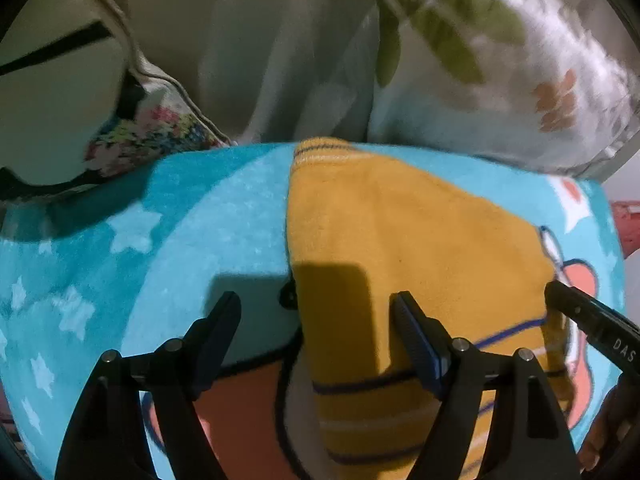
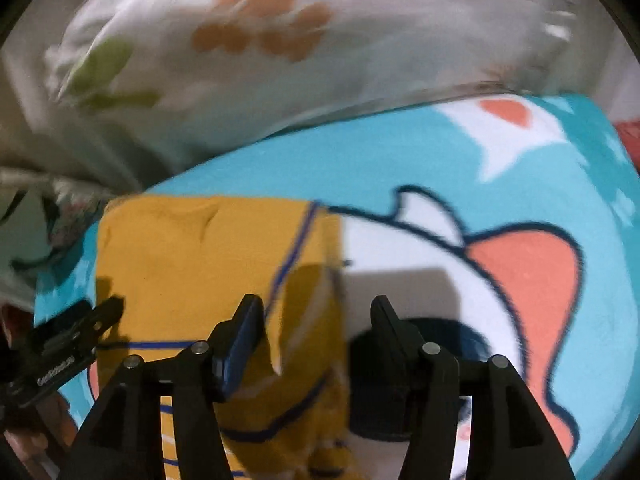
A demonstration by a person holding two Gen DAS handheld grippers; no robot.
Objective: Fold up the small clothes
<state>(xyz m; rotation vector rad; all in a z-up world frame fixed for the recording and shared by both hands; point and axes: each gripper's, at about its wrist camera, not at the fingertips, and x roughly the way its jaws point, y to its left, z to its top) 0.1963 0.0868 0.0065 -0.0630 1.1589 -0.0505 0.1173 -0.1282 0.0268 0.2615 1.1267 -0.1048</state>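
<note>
A mustard-yellow small garment with blue and white stripes lies on a turquoise cartoon blanket. My left gripper is open and empty, its jaws straddling the garment's left edge just above the cloth. The right gripper's finger shows at the garment's right edge. In the right wrist view the garment lies left of centre. My right gripper is open and empty over its right edge, where a striped flap stands partly raised. The left gripper shows at the far left.
A white pillow with green and orange leaf print lies behind the blanket, also in the right wrist view. A floral cushion and beige fabric sit at the back left. The blanket extends to the right.
</note>
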